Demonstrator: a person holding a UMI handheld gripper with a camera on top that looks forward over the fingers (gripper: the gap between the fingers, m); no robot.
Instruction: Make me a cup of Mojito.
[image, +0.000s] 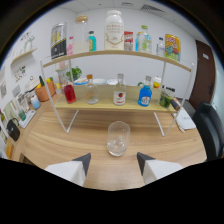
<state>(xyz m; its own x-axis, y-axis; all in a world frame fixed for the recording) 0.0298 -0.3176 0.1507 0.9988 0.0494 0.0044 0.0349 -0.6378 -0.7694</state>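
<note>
Risk: the glass (118, 138) is standing empty-looking and light on the bench (60, 145); an off-centre approach is likely knocking or tipping it, and clear walls are probably slipping under a weak pinch. The hand-held gripper (114, 161) is sitting wide open, holding and touching nothing, glass just ahead of the fingers. Bottles are waiting on the shelf (107, 104) beyond.

No lettering can be read anywhere. Beyond the tool (114, 165), the labels on the black can (58, 41), the large white jar (114, 30) and the yellow packet (172, 47) on the top shelf show only blurred marks. The same holds for the red-and-white label of the clear bottle (119, 92) on the lower shelf.
</note>
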